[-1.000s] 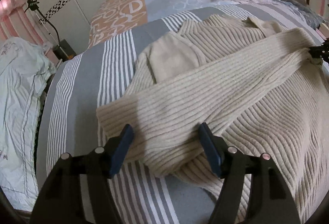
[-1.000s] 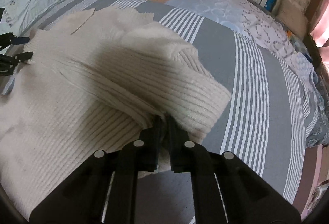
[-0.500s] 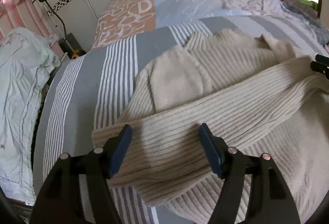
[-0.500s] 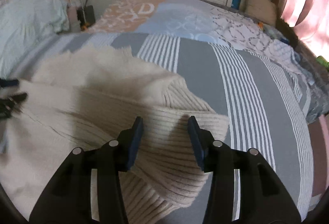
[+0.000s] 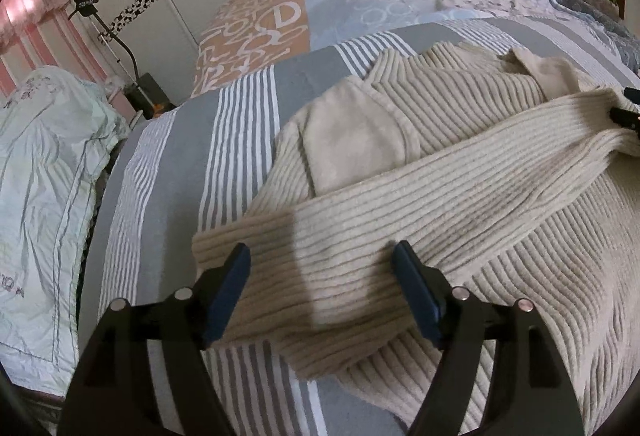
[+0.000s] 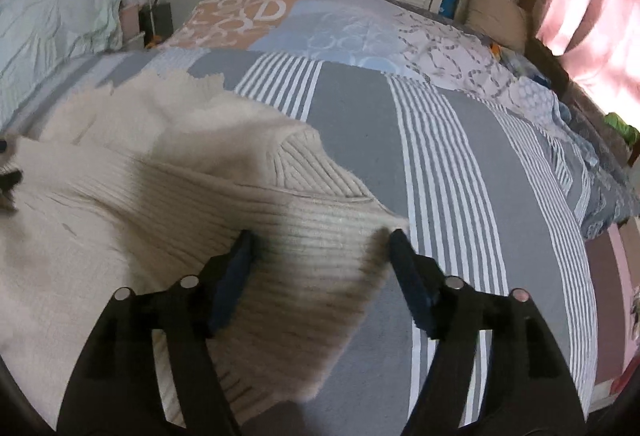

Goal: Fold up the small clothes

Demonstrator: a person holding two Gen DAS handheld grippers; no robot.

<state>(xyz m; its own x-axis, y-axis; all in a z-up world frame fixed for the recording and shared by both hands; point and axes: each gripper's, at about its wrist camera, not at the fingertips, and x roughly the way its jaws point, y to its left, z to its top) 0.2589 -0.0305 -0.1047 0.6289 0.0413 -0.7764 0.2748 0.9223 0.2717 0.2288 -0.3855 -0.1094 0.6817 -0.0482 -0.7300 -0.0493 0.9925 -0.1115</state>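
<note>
A cream ribbed sweater (image 5: 460, 172) lies spread across the grey striped bedspread (image 5: 168, 172), one sleeve (image 5: 400, 204) folded over its body, apparently to narrow it for the next fold. The left gripper (image 5: 322, 278) and right gripper (image 6: 320, 264) both hover over it near the cuff ends, jaws spread wide, gripping nothing.

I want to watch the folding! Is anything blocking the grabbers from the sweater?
Nothing visible is. The left gripper and right gripper are both open, right over the cream sweater on the striped bed cover.
</note>
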